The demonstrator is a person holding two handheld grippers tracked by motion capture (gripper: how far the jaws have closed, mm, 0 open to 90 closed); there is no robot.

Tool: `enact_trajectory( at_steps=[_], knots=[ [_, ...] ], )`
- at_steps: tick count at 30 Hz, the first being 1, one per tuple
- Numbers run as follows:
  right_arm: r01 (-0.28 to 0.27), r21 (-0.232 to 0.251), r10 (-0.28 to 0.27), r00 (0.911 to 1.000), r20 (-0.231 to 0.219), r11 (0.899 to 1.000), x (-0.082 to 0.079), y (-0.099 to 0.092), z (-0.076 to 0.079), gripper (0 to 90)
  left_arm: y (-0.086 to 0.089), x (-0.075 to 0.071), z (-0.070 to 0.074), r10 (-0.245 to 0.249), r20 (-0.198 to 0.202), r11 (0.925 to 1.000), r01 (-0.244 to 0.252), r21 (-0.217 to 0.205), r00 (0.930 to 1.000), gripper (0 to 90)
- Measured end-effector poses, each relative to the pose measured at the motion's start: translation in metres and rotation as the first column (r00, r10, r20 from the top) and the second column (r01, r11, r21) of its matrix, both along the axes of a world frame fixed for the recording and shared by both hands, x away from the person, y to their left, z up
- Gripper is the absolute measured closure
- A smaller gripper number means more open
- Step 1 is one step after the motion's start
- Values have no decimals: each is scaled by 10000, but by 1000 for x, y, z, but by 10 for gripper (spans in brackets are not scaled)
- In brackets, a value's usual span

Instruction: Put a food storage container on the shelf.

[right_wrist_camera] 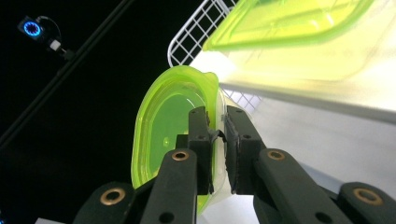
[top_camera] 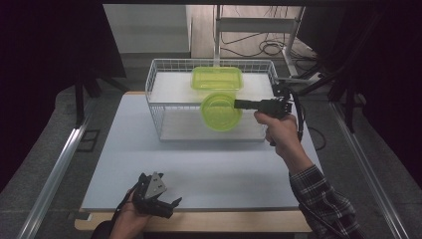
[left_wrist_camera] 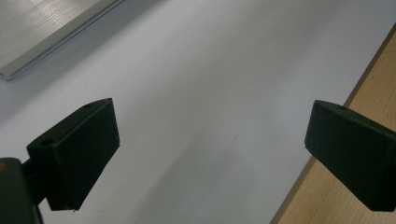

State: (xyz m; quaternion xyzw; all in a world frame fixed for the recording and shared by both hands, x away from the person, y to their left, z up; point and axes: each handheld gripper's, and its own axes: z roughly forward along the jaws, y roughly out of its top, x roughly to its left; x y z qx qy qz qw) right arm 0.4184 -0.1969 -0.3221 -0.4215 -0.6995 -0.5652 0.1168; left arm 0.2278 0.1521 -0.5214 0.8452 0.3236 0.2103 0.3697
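Overhead, the high view has the right gripper [top_camera: 238,104] pinching the rim of a round green lidded container [top_camera: 221,111], carried on edge at the near-right front of the white wire basket [top_camera: 155,89]. A rectangular green container [top_camera: 217,78] sits flat on the basket's upper shelf, just behind it. To place the round one well, I would judge it best to turn it level first, clear the basket's top wire, and set it down beside the rectangular one rather than on it. The left gripper [top_camera: 166,196] rests at the near-left edge of the table [top_camera: 149,164], idle in the person's hand.

Next, the left gripper view: jaws spread wide with nothing between them, over bare white tabletop and its wooden border.

Finally, the right gripper view: the pads are pressed onto the round container's rim [right_wrist_camera: 215,135], a thin hold near one edge, so a slow wrist turn seems wise lest it swing or slip.

No brand, label or writing can be read in any view.
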Motion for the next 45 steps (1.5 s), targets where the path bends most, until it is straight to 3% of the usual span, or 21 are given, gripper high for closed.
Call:
enact_trajectory(
  at_steps=[6, 13, 25, 45],
  knots=[
    [249, 171, -250, 9997, 69, 9995, 9, 1, 11, 818, 2, 1, 0, 85, -112, 9999, -86, -103, 9999, 31],
    [582, 213, -588, 9977, 328, 9981, 19, 5, 26, 818, 6, 2, 2, 173, -336, 9980, -194, -603, 9993, 31],
    [1107, 194, -1117, 9920, 586, 9937, 37, 12, 48, 818, 9, 3, 3, 239, -443, 9948, -282, -979, 9987, 31],
    [2120, -88, -2110, 9755, 622, 9772, 71, 22, 56, 817, 11, 3, 3, 231, -367, 9931, -271, -1139, 9991, 32]
  ],
)
